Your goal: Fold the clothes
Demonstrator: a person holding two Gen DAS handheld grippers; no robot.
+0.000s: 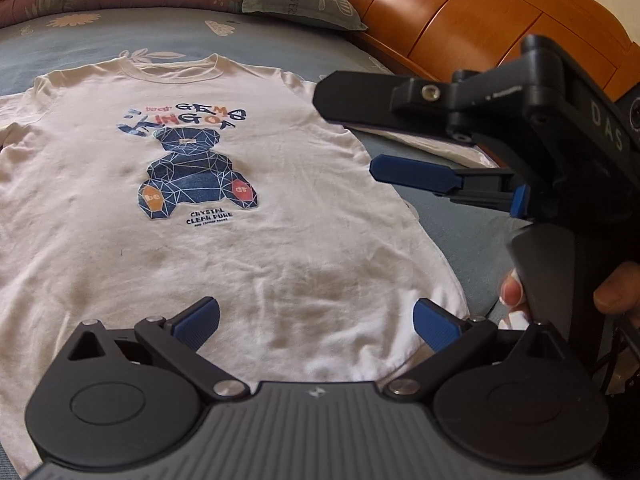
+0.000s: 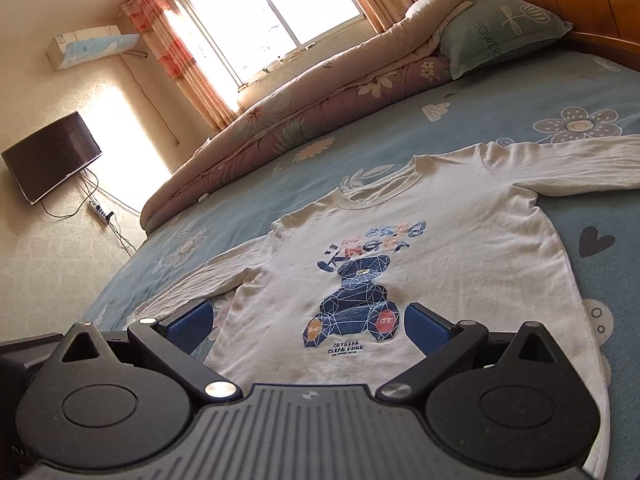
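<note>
A white long-sleeved shirt (image 1: 248, 248) with a blue bear print lies flat, front up, on the blue flowered bed sheet (image 1: 452, 220). My left gripper (image 1: 316, 324) hovers open over the shirt's hem, with nothing between its blue pads (image 1: 196, 322). My right gripper (image 1: 348, 132) comes in from the right above the shirt's side edge, open and empty, with a person's hand (image 1: 516, 288) on its handle. In the right wrist view the shirt (image 2: 432, 236) spreads with both sleeves out, and the right gripper (image 2: 310, 326) stands open above its lower body.
A folded floral quilt (image 2: 300, 108) and a green pillow (image 2: 496, 28) lie along the far side of the bed. The wooden headboard (image 1: 480, 28) runs on the right. A wall TV (image 2: 52, 156), a window (image 2: 272, 12) and an air conditioner (image 2: 88, 44) are beyond the bed.
</note>
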